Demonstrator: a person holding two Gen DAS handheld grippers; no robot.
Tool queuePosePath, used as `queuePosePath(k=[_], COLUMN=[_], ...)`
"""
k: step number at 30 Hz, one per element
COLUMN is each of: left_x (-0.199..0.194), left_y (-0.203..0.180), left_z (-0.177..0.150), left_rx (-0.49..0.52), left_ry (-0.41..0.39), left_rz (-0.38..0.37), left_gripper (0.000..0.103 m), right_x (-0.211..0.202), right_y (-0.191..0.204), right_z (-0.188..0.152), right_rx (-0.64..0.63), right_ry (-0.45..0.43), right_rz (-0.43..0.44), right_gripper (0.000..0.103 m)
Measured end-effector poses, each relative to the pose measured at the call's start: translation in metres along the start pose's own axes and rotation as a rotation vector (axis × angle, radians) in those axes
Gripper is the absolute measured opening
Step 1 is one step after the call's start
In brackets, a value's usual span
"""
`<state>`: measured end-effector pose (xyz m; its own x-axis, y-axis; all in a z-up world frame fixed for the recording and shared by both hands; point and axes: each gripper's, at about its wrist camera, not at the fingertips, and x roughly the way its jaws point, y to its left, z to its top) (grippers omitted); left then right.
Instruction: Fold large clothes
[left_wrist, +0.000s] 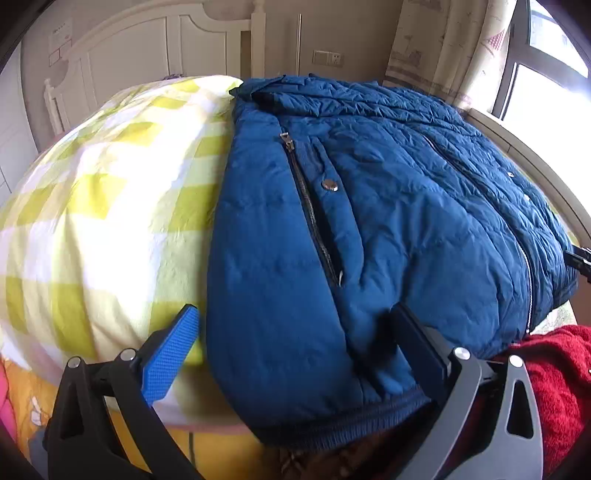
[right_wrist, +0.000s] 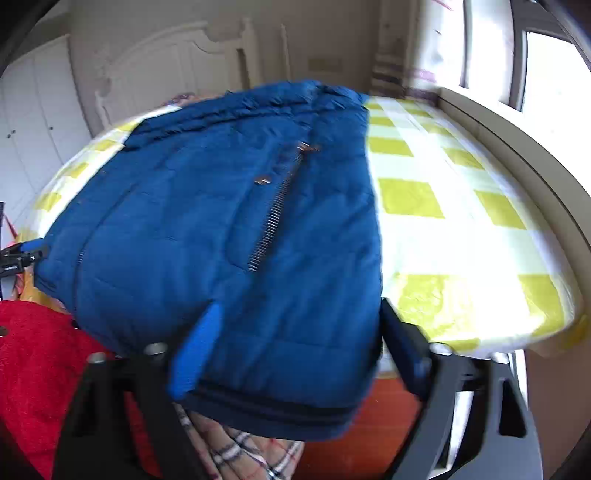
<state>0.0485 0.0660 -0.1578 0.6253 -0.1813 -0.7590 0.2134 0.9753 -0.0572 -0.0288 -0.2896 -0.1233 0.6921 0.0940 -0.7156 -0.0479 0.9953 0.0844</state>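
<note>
Daylight is coming in through a window at the right, and a bed (left_wrist: 92, 206) in a yellow-and-white check cover is being used as the work surface, with a white headboard and wardrobe behind it; a blue padded jacket (left_wrist: 369, 206) is lying front-up across the bed, collar towards the headboard, hem hanging a little over the near edge, zip and snaps showing; a red garment (left_wrist: 554, 373) is lying just beside the hem, between the two tools. The left gripper (left_wrist: 291, 343) is being held with its jaws wide, straddling the jacket's left hem corner, one finger over the cover, the other resting against the quilting, nothing being pinched; the right gripper (right_wrist: 295, 350) is being held likewise at the right hem corner, jaws spread to either side of the corner, and whether the pads are pressing cannot be told through the blur. The jacket is being judged as light for its bulk, soft and springy, its shell smooth and probably slippery, so thin pinches are likely to slide off and folds are likely to puff open; a hold is best being taken on the ribbed hem band (right_wrist: 273, 410) or a seam, deep enough for the padding to be gathered, both corners being lifted together.
</note>
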Motion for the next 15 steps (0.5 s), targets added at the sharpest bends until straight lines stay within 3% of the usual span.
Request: queuePosePath(k=[5,7,9,11,13,15], left_x=[-0.008,-0.008,-0.007,-0.006,-0.006,-0.008], left_y=[-0.016,-0.013,-0.007,-0.012,-0.016,-0.015], left_z=[-0.006,-0.003,-0.003,-0.004,-0.004,-0.003], left_rx=[0.058,0.028,-0.007,0.032,0.045,0.035], left_ry=[-0.025,-0.039,-0.045,-0.032,-0.022,-0.026], left_rz=[-0.026,-0.041,-0.055,-0.028,-0.016,-0.045], left_gripper=[0.070,0.067,0.070,0.077,0.078,0.060], right_x=[0.003,0.003,0.003,0.003,0.001,0.001], right_y=[0.004,0.002,0.003,0.003,0.005,0.010], right_z=[0.001,0.001,0.000,-0.003,-0.002,-0.001], right_rx=[0.005,0.008,-0.011,-0.036,-0.042,-0.058], right_ry=[-0.050,-0.056,-0.057,-0.046,-0.033,-0.035], right_rz=[0.014,0.016,0.016,0.016,0.009,0.004], right_gripper=[0.068,0.068,0.069,0.071,0.071,0.062])
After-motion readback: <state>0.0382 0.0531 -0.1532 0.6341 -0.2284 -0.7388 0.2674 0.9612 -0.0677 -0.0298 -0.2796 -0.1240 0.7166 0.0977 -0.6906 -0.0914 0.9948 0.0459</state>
